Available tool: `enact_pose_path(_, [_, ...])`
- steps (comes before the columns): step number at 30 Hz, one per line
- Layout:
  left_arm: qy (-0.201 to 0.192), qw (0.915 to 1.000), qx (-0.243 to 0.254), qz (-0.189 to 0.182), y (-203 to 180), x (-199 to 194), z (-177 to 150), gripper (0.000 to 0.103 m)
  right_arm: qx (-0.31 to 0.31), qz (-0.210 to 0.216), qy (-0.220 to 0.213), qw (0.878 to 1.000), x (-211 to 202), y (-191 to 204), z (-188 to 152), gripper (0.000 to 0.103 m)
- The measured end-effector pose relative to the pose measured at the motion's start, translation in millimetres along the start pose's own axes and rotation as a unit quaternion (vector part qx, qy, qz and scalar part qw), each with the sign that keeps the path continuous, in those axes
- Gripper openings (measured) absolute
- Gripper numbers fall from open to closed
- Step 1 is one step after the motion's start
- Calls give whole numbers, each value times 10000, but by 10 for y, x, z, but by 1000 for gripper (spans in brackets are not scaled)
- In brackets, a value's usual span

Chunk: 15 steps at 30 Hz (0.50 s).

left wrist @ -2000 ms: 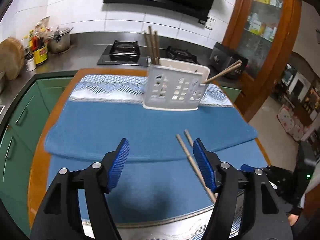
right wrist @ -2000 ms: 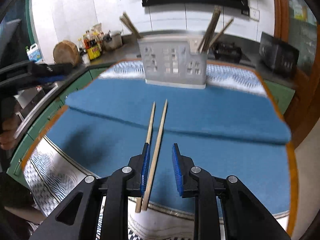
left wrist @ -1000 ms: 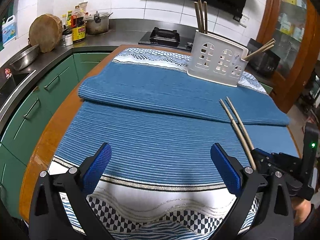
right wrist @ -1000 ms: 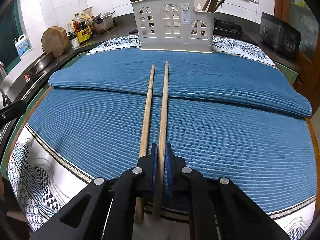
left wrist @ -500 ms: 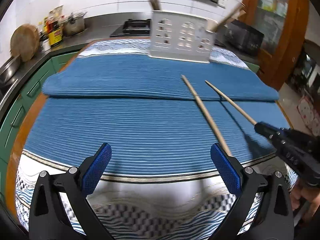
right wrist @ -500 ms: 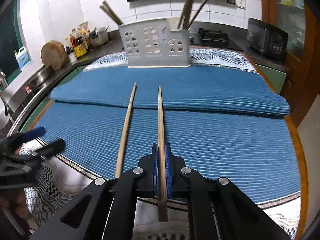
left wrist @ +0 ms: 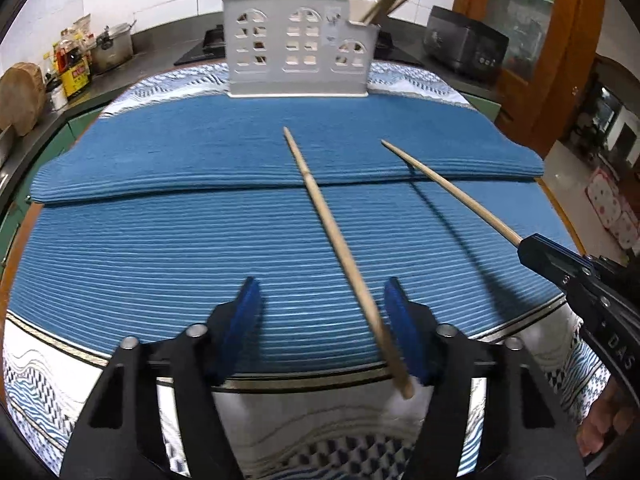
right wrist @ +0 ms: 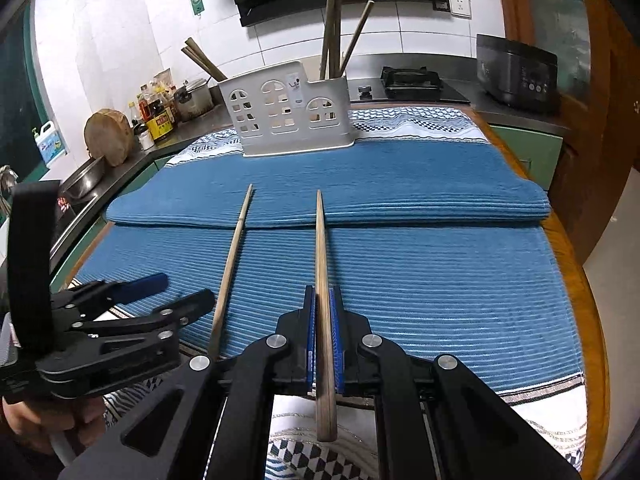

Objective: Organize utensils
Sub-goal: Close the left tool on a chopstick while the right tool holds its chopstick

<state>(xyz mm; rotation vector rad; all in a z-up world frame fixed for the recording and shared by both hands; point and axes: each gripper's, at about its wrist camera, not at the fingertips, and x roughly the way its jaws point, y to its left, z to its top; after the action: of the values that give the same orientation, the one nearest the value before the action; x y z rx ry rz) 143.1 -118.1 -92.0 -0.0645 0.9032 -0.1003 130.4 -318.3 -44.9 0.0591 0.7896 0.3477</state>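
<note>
One chopstick [right wrist: 322,304] is pinched between the blue pads of the right gripper [right wrist: 322,340], jaws narrowed tight on it, its butt sticking out behind and its tip aimed toward twelve o'clock at the rack [right wrist: 290,110]; it appears lifted off the cloth [right wrist: 440,264], judging by the shadow in the left view; the second chopstick [left wrist: 340,248] is lying on the cloth, crossing the fold, its near end between the fingers of the left gripper [left wrist: 322,320], whose jaws are partly open with nothing held; the stick is sitting hard against the right pad [left wrist: 402,332] rather than centred, so the grip is best squared up before closing, otherwise the stick may be rolled or flicked out; a closure near the thick end, as on the right, should be favoured, since the long tip can then be steered; the rack is standing at the far edge of the cloth, at twelve o'clock in both views, with chopsticks already in its left and right compartments; which slot is meant cannot be told; the tip should be tilted down and guided in from above, slowly, so the light plastic rack is not knocked.
</note>
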Motion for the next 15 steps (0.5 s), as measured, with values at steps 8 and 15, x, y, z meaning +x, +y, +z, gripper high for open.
enact_pose_path(8, [264,9996,76,-24,-185,165,-8,29,48,66,5,10000,16,-49,-12,7])
enact_pose_path(15, [203,9990,286,293,-189,205,14,13,107,91,-19,9999,-7,-71,-16,7])
